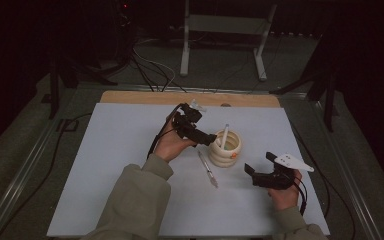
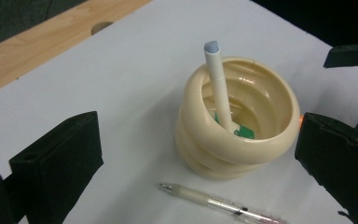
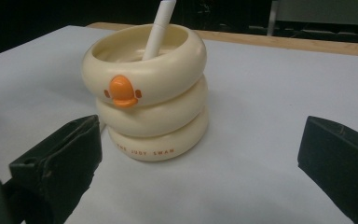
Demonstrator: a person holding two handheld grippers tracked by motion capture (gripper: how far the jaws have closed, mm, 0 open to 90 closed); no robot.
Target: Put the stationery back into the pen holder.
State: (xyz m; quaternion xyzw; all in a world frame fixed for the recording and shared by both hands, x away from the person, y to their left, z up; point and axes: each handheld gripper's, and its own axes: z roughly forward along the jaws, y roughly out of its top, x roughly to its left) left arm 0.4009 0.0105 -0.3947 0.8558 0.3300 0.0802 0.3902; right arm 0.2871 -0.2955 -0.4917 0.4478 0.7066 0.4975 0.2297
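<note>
Left gripper [image 1: 211, 140] jaws apart, empty, just off the holder [image 1: 225, 148]. Next: reach down to the pen [image 2: 221, 205] lying below, clamp mid-barrel, keep level.

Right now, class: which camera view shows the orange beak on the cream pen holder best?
The right gripper view: the orange beak on the pen holder faces it, close. The high view shows a small orange spot; the left gripper view shows an orange sliver at the holder's right edge.

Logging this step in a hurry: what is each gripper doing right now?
Left gripper: jaws open, holding nothing, beside the cream pen holder.
Right gripper: jaws open, holding nothing.
</note>
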